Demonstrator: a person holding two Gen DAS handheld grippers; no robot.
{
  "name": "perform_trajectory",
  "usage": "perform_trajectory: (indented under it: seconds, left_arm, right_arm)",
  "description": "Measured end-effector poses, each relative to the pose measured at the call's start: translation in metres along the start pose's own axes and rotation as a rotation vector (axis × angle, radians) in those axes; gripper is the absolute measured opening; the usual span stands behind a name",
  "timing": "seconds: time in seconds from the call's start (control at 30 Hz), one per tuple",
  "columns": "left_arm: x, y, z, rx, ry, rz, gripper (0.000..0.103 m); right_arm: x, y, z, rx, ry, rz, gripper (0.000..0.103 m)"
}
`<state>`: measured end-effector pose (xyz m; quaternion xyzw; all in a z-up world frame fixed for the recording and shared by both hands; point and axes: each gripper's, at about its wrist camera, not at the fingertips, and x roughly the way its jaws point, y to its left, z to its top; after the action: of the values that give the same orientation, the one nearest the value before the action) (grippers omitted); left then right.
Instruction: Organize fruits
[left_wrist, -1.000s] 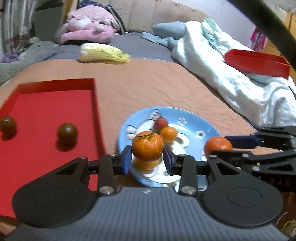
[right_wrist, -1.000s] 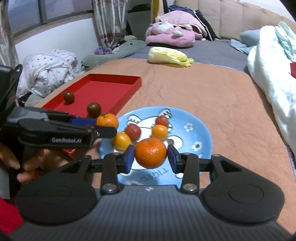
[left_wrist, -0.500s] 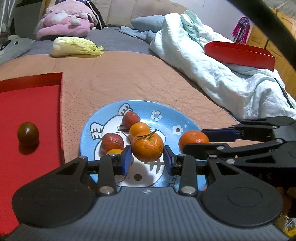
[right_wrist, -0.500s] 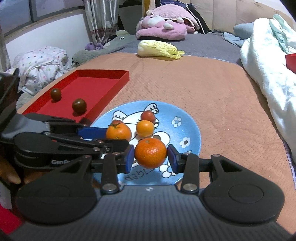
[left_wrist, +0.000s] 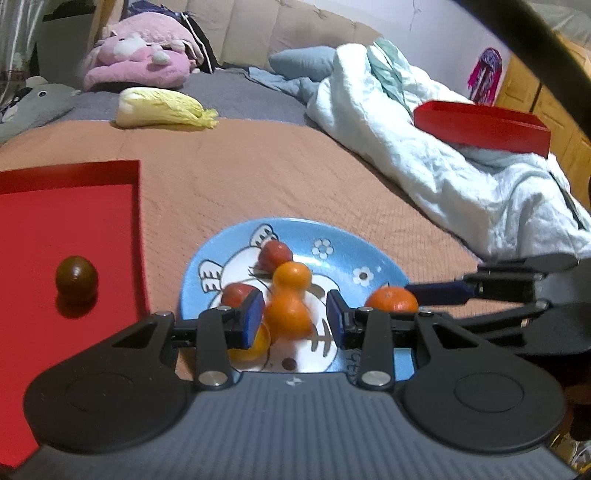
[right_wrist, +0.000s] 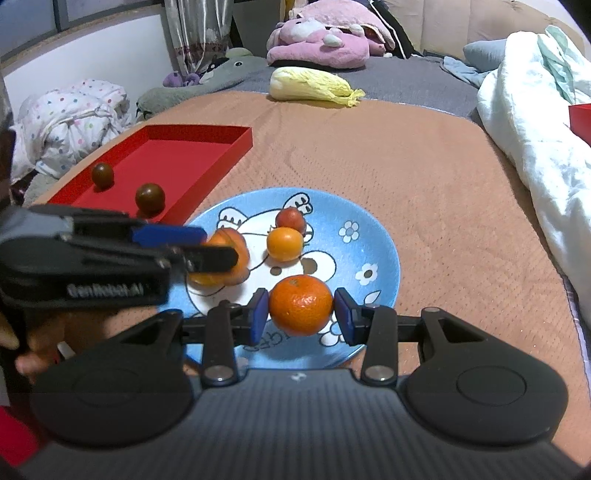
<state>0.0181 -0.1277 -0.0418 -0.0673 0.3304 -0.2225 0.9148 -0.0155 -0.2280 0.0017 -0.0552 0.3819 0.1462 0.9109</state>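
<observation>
A blue cartoon plate (left_wrist: 373, 258) (right_wrist: 384, 236) lies on the brown bedspread and holds red and orange fruits. My left gripper (left_wrist: 295, 319) stands open over the plate; an orange tangerine (left_wrist: 289, 314) lies between its pads with gaps on both sides. My right gripper (right_wrist: 301, 314) is shut on a large tangerine (right_wrist: 301, 304) above the plate's near edge; this tangerine also shows in the left wrist view (left_wrist: 391, 300). A red tray (right_wrist: 192, 147) (left_wrist: 66, 206) left of the plate holds two dark round fruits (right_wrist: 149, 197) (right_wrist: 102, 174).
A napa cabbage (right_wrist: 310, 85) lies at the far edge of the bedspread. A white duvet (left_wrist: 443, 162) with a second red tray (left_wrist: 480, 125) on it is piled to the right. Plush toys (right_wrist: 317, 48) and bedding are behind and to the left.
My left gripper has opened and let its tangerine down onto the plate. My right gripper still holds its tangerine and has barely moved.
</observation>
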Motion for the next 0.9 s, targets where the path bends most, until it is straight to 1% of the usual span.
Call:
perform_trajectory:
  seconds: [0.2,0.3,0.37,0.5,0.63,0.77,0.9]
  left_arm:
    - [-0.008,0.004,0.001,-0.005,-0.015,0.012,0.043]
    - [-0.013,0.007,0.003,-0.007,-0.023,0.041,0.045]
    - [-0.016,0.014,0.006,-0.012,-0.024,0.074,0.046]
    - [-0.026,0.032,0.013,-0.051,-0.025,0.122,0.046]
    - [-0.036,0.044,0.023,-0.016,-0.027,0.167,0.046]
    - [-0.047,0.056,0.033,0.013,-0.046,0.195,0.046]
    - [-0.049,0.066,0.025,-0.038,-0.030,0.227,0.046]
  right_arm:
    - [0.001,0.004,0.000,-0.007,0.004,-0.004,0.042]
    - [0.003,0.008,0.000,-0.012,0.009,-0.004,0.042]
    - [0.003,0.010,0.000,-0.016,0.011,0.000,0.042]
    - [0.006,0.015,0.000,-0.031,0.011,0.001,0.042]
    - [0.008,0.016,0.001,-0.031,0.013,0.000,0.042]
    - [0.008,0.016,0.001,-0.031,0.013,-0.002,0.042]
    - [0.009,0.017,0.001,-0.019,0.007,-0.006,0.042]
